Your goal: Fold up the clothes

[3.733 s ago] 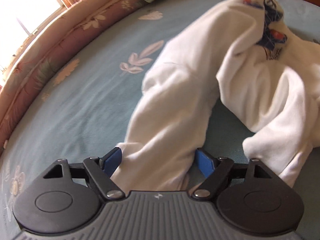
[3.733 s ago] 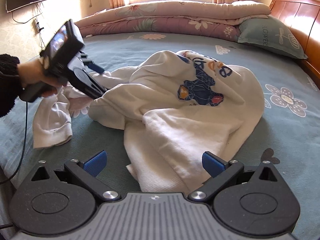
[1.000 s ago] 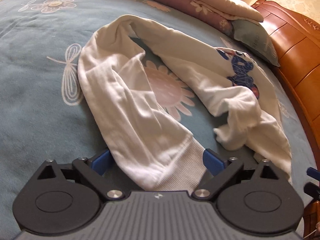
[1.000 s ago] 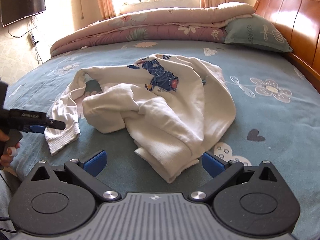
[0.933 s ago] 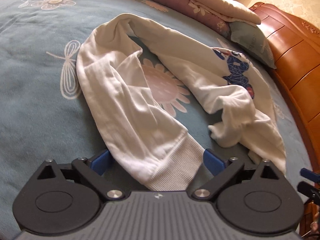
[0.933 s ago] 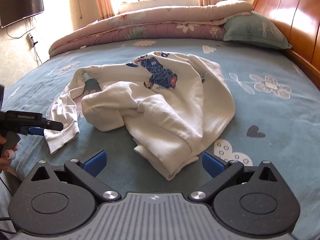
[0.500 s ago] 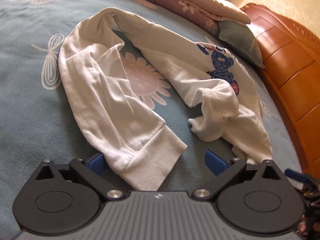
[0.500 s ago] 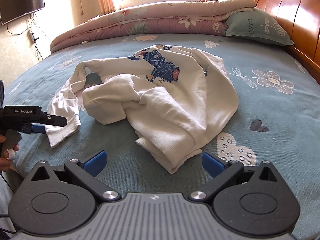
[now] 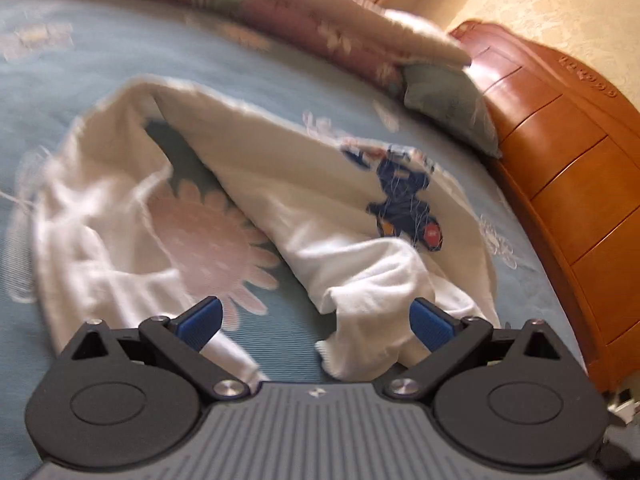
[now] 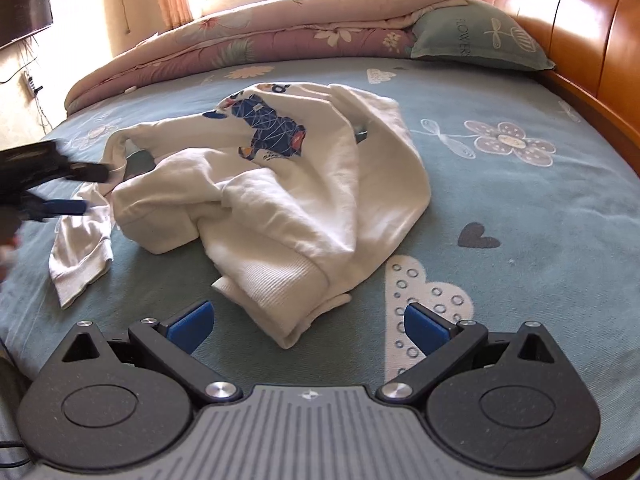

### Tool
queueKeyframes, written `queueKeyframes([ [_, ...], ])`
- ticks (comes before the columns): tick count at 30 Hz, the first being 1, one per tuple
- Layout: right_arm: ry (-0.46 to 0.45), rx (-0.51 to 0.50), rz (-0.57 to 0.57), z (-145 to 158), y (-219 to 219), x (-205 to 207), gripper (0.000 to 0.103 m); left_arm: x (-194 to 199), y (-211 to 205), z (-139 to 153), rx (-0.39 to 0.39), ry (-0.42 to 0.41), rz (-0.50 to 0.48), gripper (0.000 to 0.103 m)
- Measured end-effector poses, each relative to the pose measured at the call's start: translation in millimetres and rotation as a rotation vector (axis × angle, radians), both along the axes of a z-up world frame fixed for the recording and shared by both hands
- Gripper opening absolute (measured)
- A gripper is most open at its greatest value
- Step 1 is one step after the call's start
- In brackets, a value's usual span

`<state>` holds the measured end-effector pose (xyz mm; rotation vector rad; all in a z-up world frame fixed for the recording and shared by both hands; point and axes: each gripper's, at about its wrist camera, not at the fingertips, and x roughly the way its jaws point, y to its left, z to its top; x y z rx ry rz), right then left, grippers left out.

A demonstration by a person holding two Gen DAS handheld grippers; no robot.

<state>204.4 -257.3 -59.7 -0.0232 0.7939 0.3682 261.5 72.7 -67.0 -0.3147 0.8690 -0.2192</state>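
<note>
A cream sweatshirt (image 10: 312, 184) with a blue bear print lies crumpled on the blue bed sheet (image 10: 520, 208). It also shows in the left wrist view (image 9: 304, 200), blurred. My left gripper (image 9: 316, 322) is open and empty; one sleeve (image 9: 92, 248) runs past its left finger and the other sleeve's cuff (image 9: 368, 344) lies between the fingers. In the right wrist view the left gripper (image 10: 76, 190) hovers over the left sleeve. My right gripper (image 10: 306, 326) is open and empty, just short of the ribbed hem (image 10: 276, 284).
A rolled pink floral quilt (image 10: 256, 40) and a green pillow (image 10: 476, 36) lie at the head of the bed. A wooden headboard (image 10: 560, 16) runs along the right. A dark TV (image 10: 24, 12) hangs on the left wall.
The left gripper has swung right off the sleeve cuff it straddled, which now lies loose on the sheet. The right gripper has moved closer to the hem.
</note>
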Motion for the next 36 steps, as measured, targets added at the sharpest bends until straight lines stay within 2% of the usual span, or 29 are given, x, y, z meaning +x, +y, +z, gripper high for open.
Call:
queueKeyframes([
  [10, 0.004, -0.013, -0.032, -2, -10, -2, 0.103, 25, -8, -28, 0.202, 0.211, -0.007, 0.100],
  [13, 0.000, -0.005, -0.040, -2, -14, -2, 0.103, 22, 13, -32, 0.355, 0.253, 0.033, 0.100],
  [16, -0.007, 0.003, -0.041, -1, -16, -3, 0.103, 19, 44, -36, 0.435, 0.281, 0.067, 0.101],
  [18, -0.007, 0.007, -0.040, 0, -17, -4, 0.103, 18, 67, -35, 0.445, 0.292, 0.098, 0.101],
  [26, -0.008, -0.001, -0.062, 1, -22, -4, 0.103, 30, 117, -31, 0.589, 0.290, 0.206, 0.101],
  [32, -0.017, -0.018, -0.062, 5, -23, -6, 0.103, 42, 166, -23, 0.692, 0.267, 0.354, 0.100],
  [34, -0.016, -0.026, -0.071, 5, -24, -6, 0.103, 40, 171, -17, 0.672, 0.268, 0.363, 0.100],
  [36, -0.014, -0.031, -0.075, 4, -26, -4, 0.103, 32, 165, -11, 0.614, 0.270, 0.319, 0.100],
])
